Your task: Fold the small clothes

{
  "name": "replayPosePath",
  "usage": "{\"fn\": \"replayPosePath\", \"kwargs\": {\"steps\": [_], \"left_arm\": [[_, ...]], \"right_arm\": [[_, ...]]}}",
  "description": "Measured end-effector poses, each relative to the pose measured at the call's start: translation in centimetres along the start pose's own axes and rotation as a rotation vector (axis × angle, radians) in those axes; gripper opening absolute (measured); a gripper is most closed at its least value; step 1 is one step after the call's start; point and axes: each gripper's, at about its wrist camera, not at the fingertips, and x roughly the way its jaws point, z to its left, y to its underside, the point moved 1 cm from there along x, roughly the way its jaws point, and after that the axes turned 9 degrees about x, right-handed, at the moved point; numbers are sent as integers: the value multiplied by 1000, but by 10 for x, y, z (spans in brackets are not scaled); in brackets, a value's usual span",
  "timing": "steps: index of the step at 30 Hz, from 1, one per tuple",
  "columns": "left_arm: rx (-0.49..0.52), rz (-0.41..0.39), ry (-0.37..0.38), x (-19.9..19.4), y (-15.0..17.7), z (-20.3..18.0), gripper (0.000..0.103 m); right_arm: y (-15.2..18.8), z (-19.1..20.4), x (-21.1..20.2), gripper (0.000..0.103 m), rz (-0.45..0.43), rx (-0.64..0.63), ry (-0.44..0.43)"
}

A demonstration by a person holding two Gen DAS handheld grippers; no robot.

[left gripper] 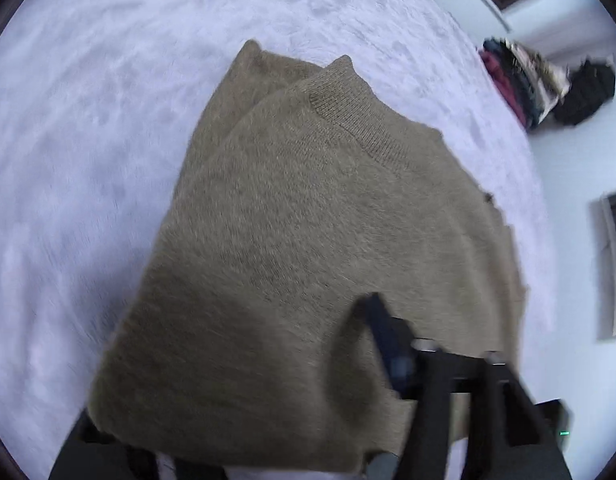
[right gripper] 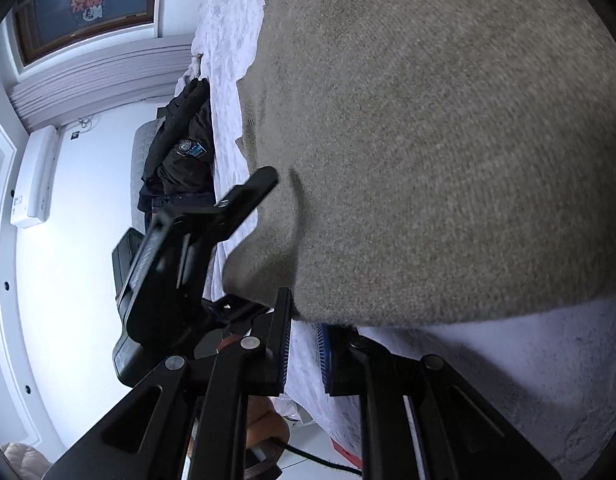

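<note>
An olive-brown knit sweater (left gripper: 299, 220) lies folded on a white fuzzy bedspread (left gripper: 87, 140), ribbed neck end far from me. In the left wrist view its near edge drapes over my left gripper and hides both fingers. The right wrist view shows my left gripper (right gripper: 267, 196) at the sweater's (right gripper: 428, 140) side edge, its one visible fingertip pressed on puckered fabric. My right gripper (right gripper: 305, 336) is shut on a sweater corner held between its blue pads. The right gripper's finger (left gripper: 382, 320) lies on the cloth in the left wrist view.
A pile of folded clothes (left gripper: 520, 80) and a black bag (left gripper: 588, 88) sit at the bed's far right. A dark jacket (right gripper: 183, 148) lies at the bed's edge. Beyond it are a wall air conditioner (right gripper: 33, 176) and a window (right gripper: 87, 8). A hand (right gripper: 267, 428) shows below.
</note>
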Motion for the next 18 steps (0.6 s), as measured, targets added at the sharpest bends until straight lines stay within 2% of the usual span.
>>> {"fn": "replayPosePath", "kwargs": {"steps": [3,7,9,10,11,13,18], "left_arm": [[62,-16,-61,-2,-4,-7,24],[150,-24,-122,-6,-4,-14,24],[164,-21,-131,-6,-4,-14,24],[163,-19,-131,-4,-5,-14,24],[159,-17,-129,-3,-6,-13,24],[157,-14,-131,-3,-6,-13,24],[151,-12,-128,-2,-7,-14,24]], "right_arm": [[1,1,-9,17,25,-26,32],[4,10,-31,17,56,-103,117],[4,20,-47,17,52,-172,170],[3,26,-55,23,44,-206,203],[1,31,-62,41,36,-236,231],[-3,37,-79,62,18,-282,273],[-22,50,-94,62,-10,-332,325]]}}
